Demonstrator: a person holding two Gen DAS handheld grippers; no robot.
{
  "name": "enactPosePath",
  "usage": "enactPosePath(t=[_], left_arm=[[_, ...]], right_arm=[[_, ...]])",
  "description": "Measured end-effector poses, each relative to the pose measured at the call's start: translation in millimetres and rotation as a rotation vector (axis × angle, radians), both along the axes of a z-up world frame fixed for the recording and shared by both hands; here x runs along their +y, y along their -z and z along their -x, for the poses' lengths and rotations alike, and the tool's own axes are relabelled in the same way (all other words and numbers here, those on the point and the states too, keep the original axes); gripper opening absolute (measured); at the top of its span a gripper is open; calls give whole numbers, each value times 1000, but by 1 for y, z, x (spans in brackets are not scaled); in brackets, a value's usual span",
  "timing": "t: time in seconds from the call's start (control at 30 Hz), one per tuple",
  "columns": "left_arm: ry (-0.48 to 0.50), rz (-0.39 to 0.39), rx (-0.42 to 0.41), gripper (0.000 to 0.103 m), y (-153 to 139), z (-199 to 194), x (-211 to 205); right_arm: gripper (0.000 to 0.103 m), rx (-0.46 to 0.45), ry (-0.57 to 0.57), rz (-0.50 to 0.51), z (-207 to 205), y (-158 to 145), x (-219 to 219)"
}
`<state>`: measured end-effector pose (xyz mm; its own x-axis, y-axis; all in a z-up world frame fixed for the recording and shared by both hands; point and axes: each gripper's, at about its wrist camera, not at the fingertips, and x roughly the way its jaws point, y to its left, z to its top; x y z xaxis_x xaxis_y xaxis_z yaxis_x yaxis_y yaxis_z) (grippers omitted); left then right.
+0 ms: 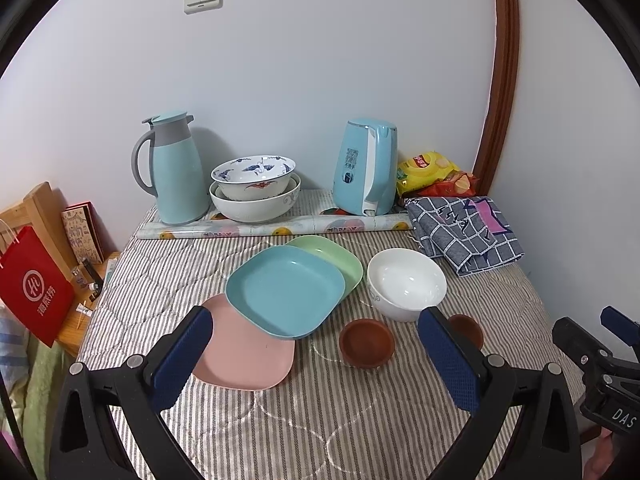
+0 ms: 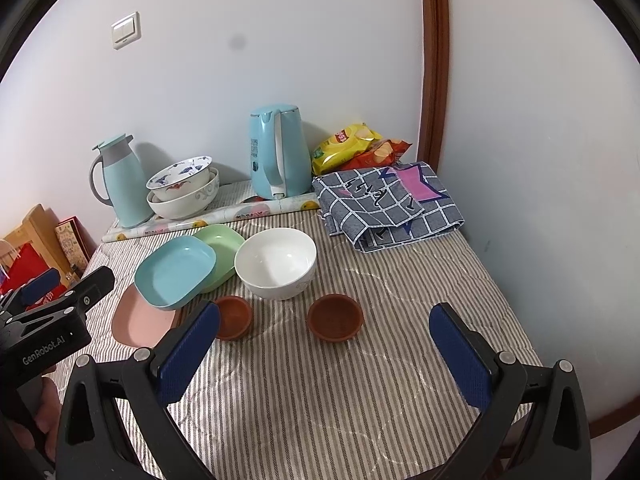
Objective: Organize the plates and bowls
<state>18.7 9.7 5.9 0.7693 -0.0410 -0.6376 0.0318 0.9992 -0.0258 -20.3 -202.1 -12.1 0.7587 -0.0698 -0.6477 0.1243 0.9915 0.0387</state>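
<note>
- Holding our left gripper [image 1: 316,356] wide open and empty, we hover over the striped cloth [image 1: 320,420].
- Our right gripper [image 2: 324,356] is spread open too, holding nothing.
- We see the blue plate [image 1: 284,290] overlapping the pink plate [image 1: 244,360] and green plate [image 1: 340,256].
- We find the white bowl [image 2: 276,262] just beside them, with two brown saucers [image 2: 335,317] in front of it.

Light is soft and even in both my wrist views, indoor, moderately bright. Shadows are faint: the thermos [image 2: 120,184] and kettle [image 2: 278,152] throw dim ones rightward onto the wall. Small highlights sit inside the white bowl [image 1: 406,282]. Heavy fisheye: door frame [image 1: 502,80] bows, corners go black. There's a grey smudge at upper centre of the right view. Focus is sharp centrally, softer toward the rims.
</note>
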Motion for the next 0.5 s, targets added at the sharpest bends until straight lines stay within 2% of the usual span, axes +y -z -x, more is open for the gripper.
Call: enactPosePath(t=[0.5], left_arm=[[-18, 4, 42, 103, 13, -23, 8]], right_arm=[[103, 34, -33, -24, -22, 14, 6]])
